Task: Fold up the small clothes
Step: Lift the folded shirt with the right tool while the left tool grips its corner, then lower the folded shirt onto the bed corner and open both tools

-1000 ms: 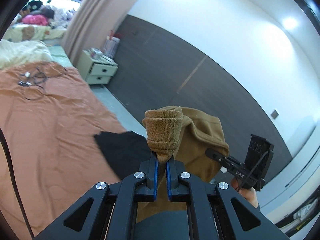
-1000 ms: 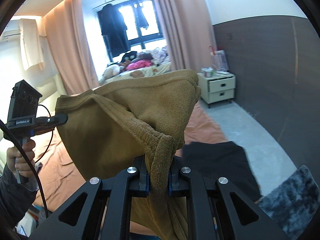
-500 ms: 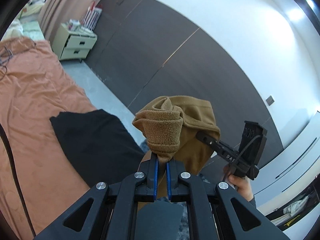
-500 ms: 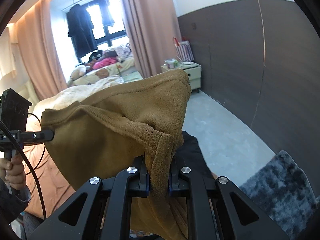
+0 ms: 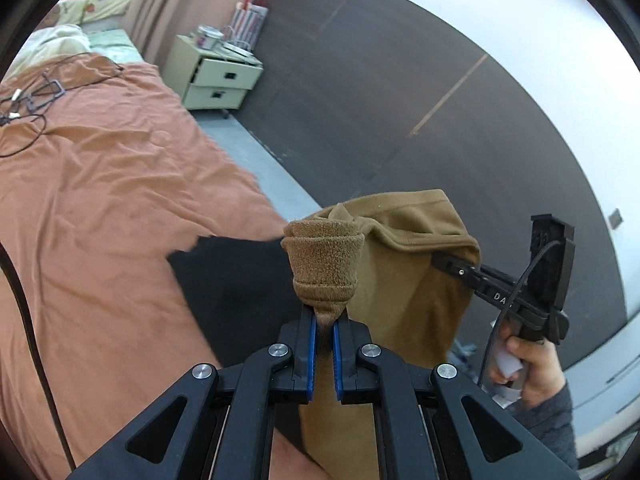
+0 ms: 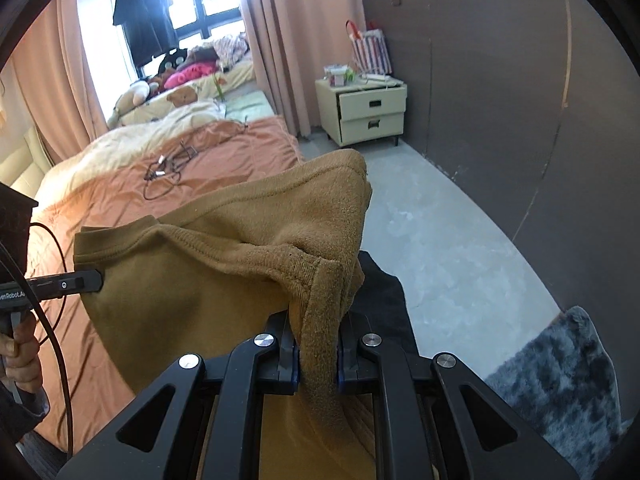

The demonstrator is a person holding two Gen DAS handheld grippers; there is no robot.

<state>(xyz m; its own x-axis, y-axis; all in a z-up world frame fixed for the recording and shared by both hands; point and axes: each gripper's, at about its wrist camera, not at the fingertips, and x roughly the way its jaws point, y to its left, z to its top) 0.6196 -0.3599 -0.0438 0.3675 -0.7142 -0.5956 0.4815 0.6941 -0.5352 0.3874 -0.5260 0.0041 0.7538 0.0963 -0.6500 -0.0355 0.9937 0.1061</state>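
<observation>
— Two corners of the brown sweatshirt [image 6: 192,300] we held up: the left hand-held gripper [image 5: 325,334] pinched one.
— And our right hand-held gripper [image 6: 316,354] clamped the other, above the black garment [image 5: 236,280] on the bed [image 5: 100,200].

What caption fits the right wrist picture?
Both grippers hold a brown garment above the bed.

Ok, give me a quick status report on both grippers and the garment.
Left gripper shut on brown garment. Right gripper shut on it too. Garment held up over bed; black cloth lies below.
</observation>
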